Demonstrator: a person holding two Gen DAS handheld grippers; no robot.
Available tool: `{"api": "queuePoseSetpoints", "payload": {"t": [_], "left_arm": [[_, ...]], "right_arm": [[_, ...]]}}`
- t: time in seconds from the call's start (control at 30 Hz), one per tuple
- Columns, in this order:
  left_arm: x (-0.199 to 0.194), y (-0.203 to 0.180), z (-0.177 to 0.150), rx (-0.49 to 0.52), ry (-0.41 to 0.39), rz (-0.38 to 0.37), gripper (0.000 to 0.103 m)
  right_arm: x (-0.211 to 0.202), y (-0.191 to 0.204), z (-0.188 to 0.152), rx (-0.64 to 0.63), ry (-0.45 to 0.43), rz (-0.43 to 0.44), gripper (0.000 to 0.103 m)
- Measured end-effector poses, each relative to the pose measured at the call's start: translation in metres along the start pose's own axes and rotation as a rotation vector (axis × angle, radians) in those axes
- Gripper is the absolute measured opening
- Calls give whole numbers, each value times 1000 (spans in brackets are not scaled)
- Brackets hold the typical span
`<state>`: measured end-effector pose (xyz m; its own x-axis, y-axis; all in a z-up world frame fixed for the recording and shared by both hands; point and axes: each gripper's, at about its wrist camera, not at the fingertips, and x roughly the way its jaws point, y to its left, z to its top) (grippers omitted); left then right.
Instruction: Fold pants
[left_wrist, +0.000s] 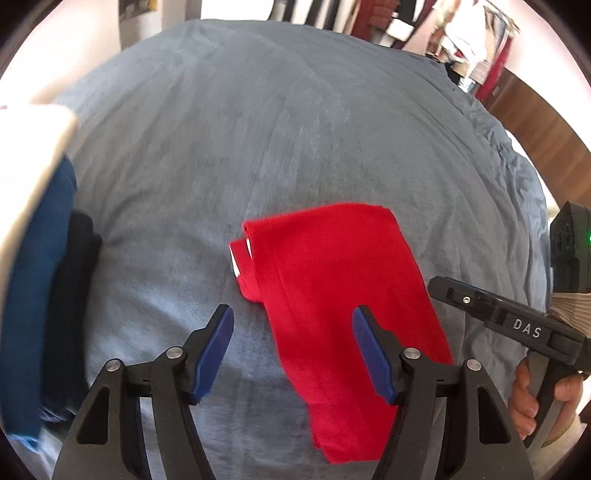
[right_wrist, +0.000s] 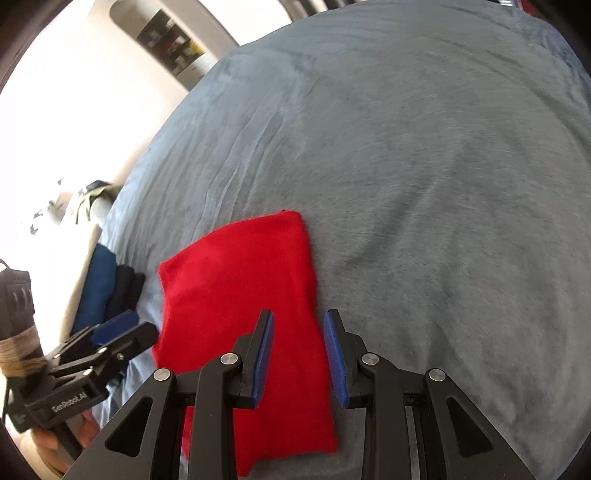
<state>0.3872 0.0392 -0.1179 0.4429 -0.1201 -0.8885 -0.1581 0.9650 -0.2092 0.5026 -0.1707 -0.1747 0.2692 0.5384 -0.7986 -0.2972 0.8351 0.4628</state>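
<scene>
1. Left wrist view:
   - Red pants (left_wrist: 343, 295) lying folded into a compact oblong on the grey-blue bedspread (left_wrist: 277, 129), layered edges with a bit of white showing at the far-left corner.
   - Step, by the look of it: fold largely done, both tools off the cloth; either one last fold or a move to the pile.
   - Left gripper (left_wrist: 291, 350) wide open, holding nothing, hovering over the near-left part of the pants; right pad appears over red fabric, left pad over bare bedspread. Contact with cloth not discernible.
   - Right gripper (left_wrist: 461, 295) entering from the right edge, just beside the pants' right side, gripping nothing; opening not readable from this side-on angle.
   - Stack of dark blue and black folded clothes (left_wrist: 55, 277) at far left.

2. Right wrist view:
   - Pants (right_wrist: 243, 295) seen as a neat red rectangle, flat on the bedspread (right_wrist: 424, 147).
   - Right gripper (right_wrist: 299, 354) moderately open, empty, straddling the pants' right edge near the close corner.
   - Left gripper (right_wrist: 122, 332) low at left, beside the pants' left edge, nothing between the pads.
   - Folded clothes (right_wrist: 110, 288) just beyond it.
   - Next move likely needs pinching all layers together at an edge, else the fold slips apart.
</scene>
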Motion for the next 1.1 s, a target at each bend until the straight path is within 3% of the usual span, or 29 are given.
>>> {"api": "queuePoseSetpoints", "payload": {"t": [0.3,0.57,0.7,1.1], "left_arm": [[19,3,-11,-29,49,-8,66],[24,4,-12,-29,55,-18,67],[30,8,-12,-45,49,-47,67],[50,24,-14,-88,65,-111,69]], "right_arm": [[24,-11,-1,28,49,32,29],[26,-22,-1,71,34,-29,29],[19,-18,1,61,26,19,29],[45,-7,-2,-10,113,71,29]]}}
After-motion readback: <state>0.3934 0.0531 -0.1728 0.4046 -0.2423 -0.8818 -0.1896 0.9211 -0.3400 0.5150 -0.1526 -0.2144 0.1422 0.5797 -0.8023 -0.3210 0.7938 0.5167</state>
